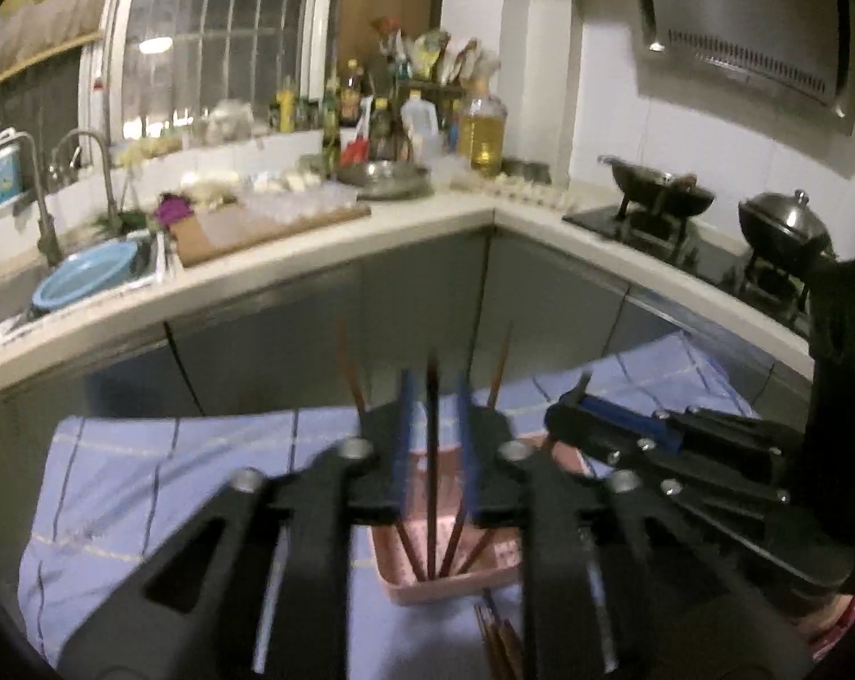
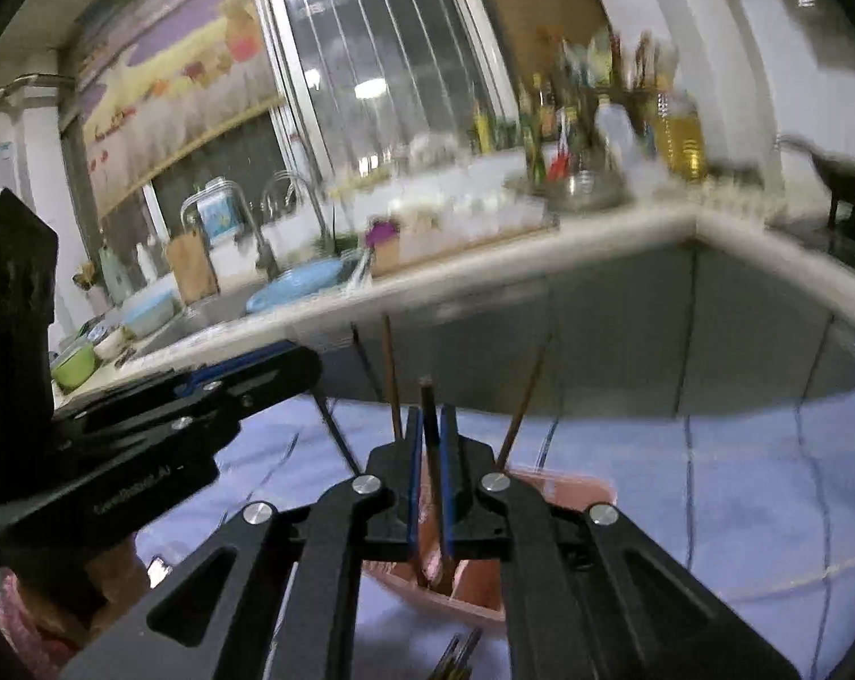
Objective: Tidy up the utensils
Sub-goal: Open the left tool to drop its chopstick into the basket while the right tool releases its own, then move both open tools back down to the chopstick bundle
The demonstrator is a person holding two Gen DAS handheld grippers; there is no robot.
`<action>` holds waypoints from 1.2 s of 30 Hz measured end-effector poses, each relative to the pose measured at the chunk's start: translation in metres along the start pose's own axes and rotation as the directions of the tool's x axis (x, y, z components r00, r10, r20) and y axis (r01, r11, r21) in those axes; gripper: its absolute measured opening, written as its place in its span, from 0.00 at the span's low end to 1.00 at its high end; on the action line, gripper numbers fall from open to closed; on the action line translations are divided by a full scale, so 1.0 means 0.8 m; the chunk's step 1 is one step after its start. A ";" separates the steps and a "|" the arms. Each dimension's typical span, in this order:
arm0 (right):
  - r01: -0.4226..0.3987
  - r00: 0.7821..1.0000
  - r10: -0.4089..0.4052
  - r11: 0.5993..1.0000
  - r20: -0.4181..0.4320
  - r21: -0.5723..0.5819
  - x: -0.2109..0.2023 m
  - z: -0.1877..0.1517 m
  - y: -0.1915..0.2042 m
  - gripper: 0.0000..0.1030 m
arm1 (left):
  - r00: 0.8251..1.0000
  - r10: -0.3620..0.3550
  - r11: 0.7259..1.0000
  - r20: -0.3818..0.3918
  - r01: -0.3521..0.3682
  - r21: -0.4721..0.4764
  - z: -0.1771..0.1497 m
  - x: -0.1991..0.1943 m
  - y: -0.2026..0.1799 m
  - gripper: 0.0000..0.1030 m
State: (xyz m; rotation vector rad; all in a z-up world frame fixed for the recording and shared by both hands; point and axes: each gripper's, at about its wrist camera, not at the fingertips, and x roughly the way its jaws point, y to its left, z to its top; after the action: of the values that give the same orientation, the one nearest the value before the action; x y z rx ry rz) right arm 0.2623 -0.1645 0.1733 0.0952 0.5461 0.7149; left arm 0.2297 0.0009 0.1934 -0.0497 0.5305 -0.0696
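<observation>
Chopsticks (image 1: pixel 498 643) lay nearest; my left tool (image 1: pixel 433 425) stood apart around one upright chopstick (image 1: pixel 432 453), right tool (image 2: pixel 430 453) clamped another chopstick (image 2: pixel 429 430) over the pink holder (image 1: pixel 444 583).

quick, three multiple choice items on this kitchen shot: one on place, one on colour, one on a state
1. Where do the chopsticks stand?
A in a mug
B in the pink holder
C in a drawer

2. What colour is the cloth under the holder?
A red
B blue
C green

3. The left tongs are:
A open
B shut flat
C out of view

Key: B, the sticks rise from the holder; B, it is blue with checks; A, gaps show on both sides of one chopstick.
</observation>
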 end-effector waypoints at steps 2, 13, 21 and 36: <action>-0.005 1.000 0.005 1.000 -0.008 0.029 -0.004 -0.002 0.001 0.12 | 1.000 0.013 1.000 0.024 -0.013 -0.011 0.000 -0.011 0.001 0.38; -0.019 0.963 0.022 1.000 0.268 -0.012 -0.146 0.007 0.050 0.74 | 0.967 0.110 0.994 0.228 -0.110 -0.011 -0.011 -0.152 -0.010 0.59; 0.035 0.937 -0.081 0.990 0.339 0.139 -0.226 -0.122 0.039 0.82 | 0.957 0.262 0.964 0.125 -0.255 -0.072 -0.121 -0.173 -0.001 0.65; 0.137 0.956 -0.209 0.938 0.206 0.318 -0.249 -0.231 0.013 0.82 | 0.931 0.363 0.929 -0.029 -0.364 -0.061 -0.226 -0.170 -0.005 0.65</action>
State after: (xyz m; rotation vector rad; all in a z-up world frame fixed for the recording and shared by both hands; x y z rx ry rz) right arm 0.0388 -0.3037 0.1061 0.4082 0.4237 0.4343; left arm 0.0205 0.0028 0.1063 -0.0138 0.5520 0.3111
